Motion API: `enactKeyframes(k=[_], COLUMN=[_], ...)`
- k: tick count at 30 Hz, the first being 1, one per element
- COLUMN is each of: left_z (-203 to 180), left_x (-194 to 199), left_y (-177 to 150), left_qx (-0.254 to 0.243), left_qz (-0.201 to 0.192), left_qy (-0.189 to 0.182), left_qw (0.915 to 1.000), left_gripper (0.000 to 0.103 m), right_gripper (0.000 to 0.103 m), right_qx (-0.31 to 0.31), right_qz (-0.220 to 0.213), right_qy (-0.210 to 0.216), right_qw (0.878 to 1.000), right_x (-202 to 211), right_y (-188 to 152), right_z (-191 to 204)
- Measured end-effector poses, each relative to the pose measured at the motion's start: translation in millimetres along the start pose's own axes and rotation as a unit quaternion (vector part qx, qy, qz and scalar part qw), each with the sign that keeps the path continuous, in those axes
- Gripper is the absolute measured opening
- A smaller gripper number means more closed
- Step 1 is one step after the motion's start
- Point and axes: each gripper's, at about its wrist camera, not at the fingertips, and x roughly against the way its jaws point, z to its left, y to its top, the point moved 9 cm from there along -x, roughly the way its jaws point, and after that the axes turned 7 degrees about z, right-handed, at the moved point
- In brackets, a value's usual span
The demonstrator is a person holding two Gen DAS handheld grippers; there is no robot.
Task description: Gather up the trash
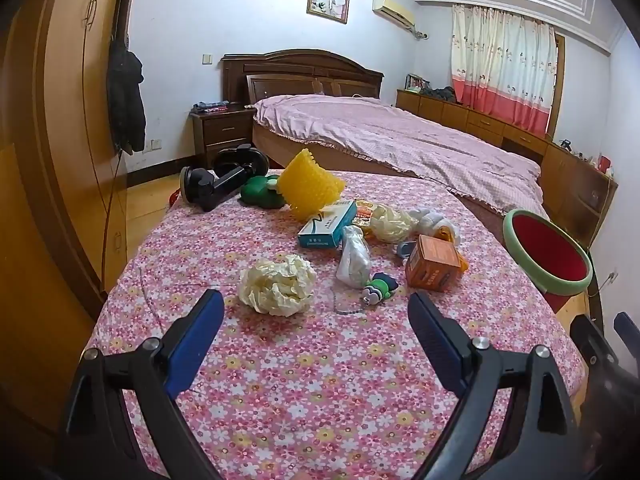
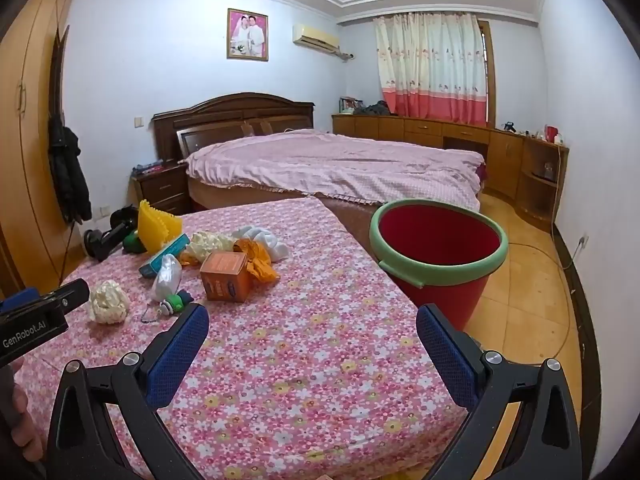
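A crumpled cream paper ball (image 1: 277, 285) (image 2: 108, 302) lies on the flowered table cover just beyond my left gripper (image 1: 316, 306), which is open and empty. Behind the ball are a white plastic wad (image 1: 354, 258), an orange box (image 1: 432, 266) (image 2: 226, 276), a blue-and-white box (image 1: 328, 224), a second cream paper ball (image 1: 390, 222) and a yellow foam net (image 1: 308, 184). My right gripper (image 2: 313, 314) is open and empty over the table's right part. The red bucket with a green rim (image 2: 438, 248) (image 1: 548, 254) stands on the floor to its right.
A green toy on a chain (image 1: 380, 286) lies by the plastic wad. A black roller-like device (image 1: 222, 180) and a green pad (image 1: 260, 192) sit at the table's far left. A bed (image 2: 336, 164) lies beyond, with a wardrobe (image 1: 60, 120) on the left.
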Motion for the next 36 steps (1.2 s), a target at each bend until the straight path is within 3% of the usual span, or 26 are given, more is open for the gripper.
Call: enactKeyframes(k=[36], left_z=[1.5], left_x=[-1.4], left_y=[-5.9], left_qx=[0.0], left_qz=[0.001], left_qy=[0.0], left_qw=[1.0], left_gripper=[0.093], right_gripper=[0.103], right_qx=[0.005], right_qz=[0.01], right_qy=[-0.003], right_qw=[1.0], right_x=[-5.6], right_y=[-4.8], right_z=[1.5])
